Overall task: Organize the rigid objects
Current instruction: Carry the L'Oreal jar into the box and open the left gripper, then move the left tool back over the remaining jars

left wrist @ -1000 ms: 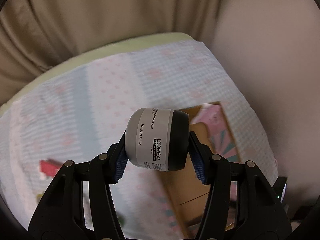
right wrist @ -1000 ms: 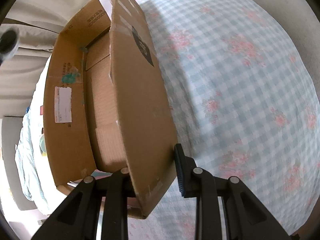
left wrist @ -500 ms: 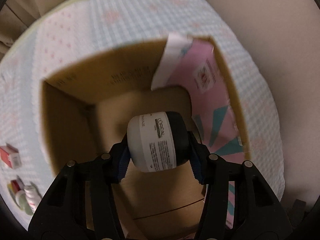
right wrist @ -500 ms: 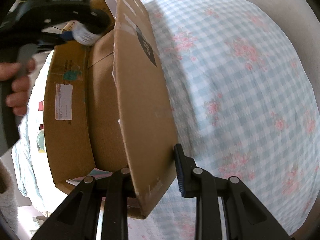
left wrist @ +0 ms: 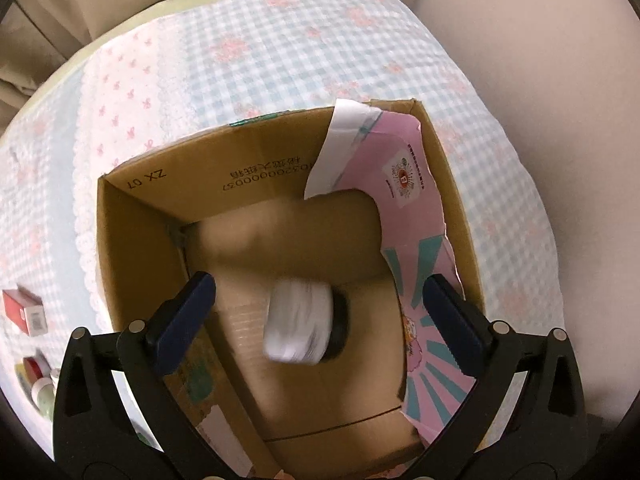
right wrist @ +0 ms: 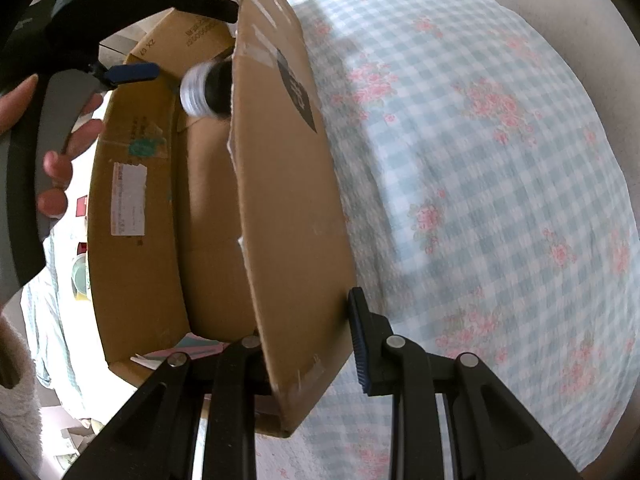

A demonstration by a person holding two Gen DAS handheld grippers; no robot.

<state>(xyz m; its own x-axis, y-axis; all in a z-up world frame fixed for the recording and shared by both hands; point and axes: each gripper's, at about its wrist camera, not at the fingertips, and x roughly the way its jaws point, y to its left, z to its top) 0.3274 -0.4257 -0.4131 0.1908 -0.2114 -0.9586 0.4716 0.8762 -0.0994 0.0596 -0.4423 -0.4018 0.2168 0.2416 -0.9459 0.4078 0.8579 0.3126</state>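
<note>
Left gripper (left wrist: 318, 304) over the box (left wrist: 248, 184), jaws just sprung wide, nothing between the pads. Below them, at centre, blurred jar (left wrist: 298, 324) loose inside the box, white body, dark lid toward three o'clock. Likely light, hard, smooth plastic; best pinched across the flat ends, lid to base. Right gripper (right wrist: 308, 332) clamped on the box wall near six o'clock. Further off, at nine o'clock, red carton (left wrist: 24, 312) on the checked cloth (left wrist: 280, 80).

the jar (left wrist: 298, 326) is inside the cardboard box (left wrist: 256, 184); the box sits on the bed (left wrist: 280, 60); small packets (left wrist: 24, 312) lie left of the box.
</note>
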